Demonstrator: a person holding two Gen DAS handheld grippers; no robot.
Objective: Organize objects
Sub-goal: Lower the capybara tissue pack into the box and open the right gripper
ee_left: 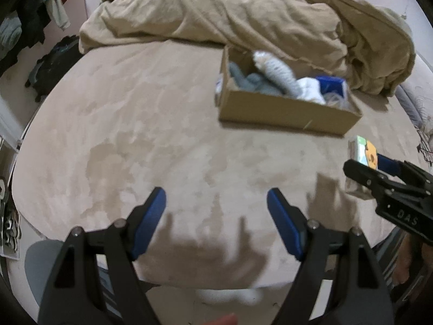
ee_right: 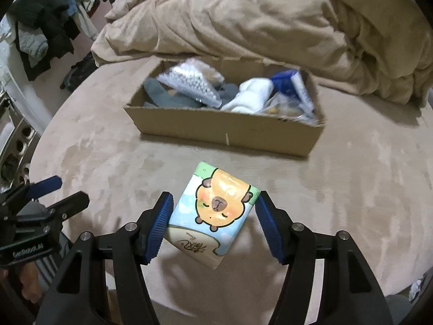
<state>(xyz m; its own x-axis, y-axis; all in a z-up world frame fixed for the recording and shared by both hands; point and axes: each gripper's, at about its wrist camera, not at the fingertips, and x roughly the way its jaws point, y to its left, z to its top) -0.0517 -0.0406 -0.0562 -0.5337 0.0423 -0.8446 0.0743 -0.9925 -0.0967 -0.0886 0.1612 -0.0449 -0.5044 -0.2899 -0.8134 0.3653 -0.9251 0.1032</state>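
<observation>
A tissue pack (ee_right: 216,214) with a cartoon capybara sits between the blue pads of my right gripper (ee_right: 213,216), held above the beige bed; the pads touch its two sides. The pack also shows in the left wrist view (ee_left: 364,154), with the right gripper (ee_left: 379,173) around it. A cardboard box (ee_right: 227,130) holding grey socks (ee_right: 167,97), a white roll, a patterned bundle and a blue packet stands beyond it; it also shows in the left wrist view (ee_left: 284,111). My left gripper (ee_left: 216,216) is open and empty over bare bed, left of the right one.
A crumpled tan duvet (ee_left: 243,13) lies behind the box. Dark clothes (ee_right: 46,27) hang at the left. The bed's rounded edge (ee_left: 24,178) drops off at left and front.
</observation>
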